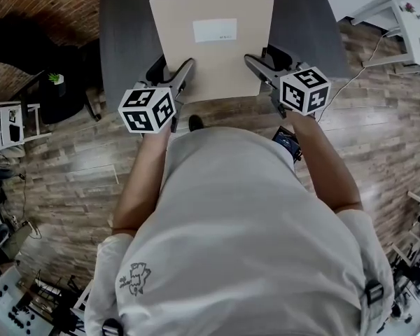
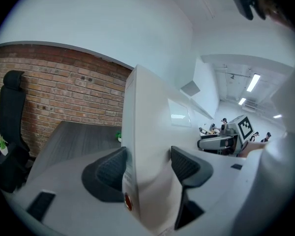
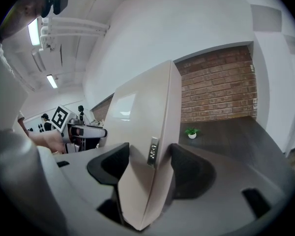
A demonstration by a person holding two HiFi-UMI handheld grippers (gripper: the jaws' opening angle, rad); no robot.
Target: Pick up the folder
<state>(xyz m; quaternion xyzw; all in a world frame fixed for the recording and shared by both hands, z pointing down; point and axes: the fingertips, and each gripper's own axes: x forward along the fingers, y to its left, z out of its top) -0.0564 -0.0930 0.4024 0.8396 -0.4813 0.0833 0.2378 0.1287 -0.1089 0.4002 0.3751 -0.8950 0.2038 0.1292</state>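
A thick beige folder [image 1: 213, 40] with a white label is held up over the dark grey table [image 1: 126, 40], lifted off it. My left gripper [image 1: 179, 75] is shut on the folder's near left edge, my right gripper [image 1: 255, 67] on its near right edge. In the left gripper view the folder [image 2: 152, 146] stands on edge between the two dark pads [image 2: 110, 170], which press its sides. In the right gripper view the folder [image 3: 147, 146] is likewise clamped between the pads [image 3: 184, 167], a small metal tag on its spine.
A small green plant [image 3: 191, 132] stands at the table's far edge. A black chair [image 2: 10, 127] stands at the brick wall left of the table. White furniture [image 1: 399, 26] is at the far right, and the floor [image 1: 70, 173] is wooden planks.
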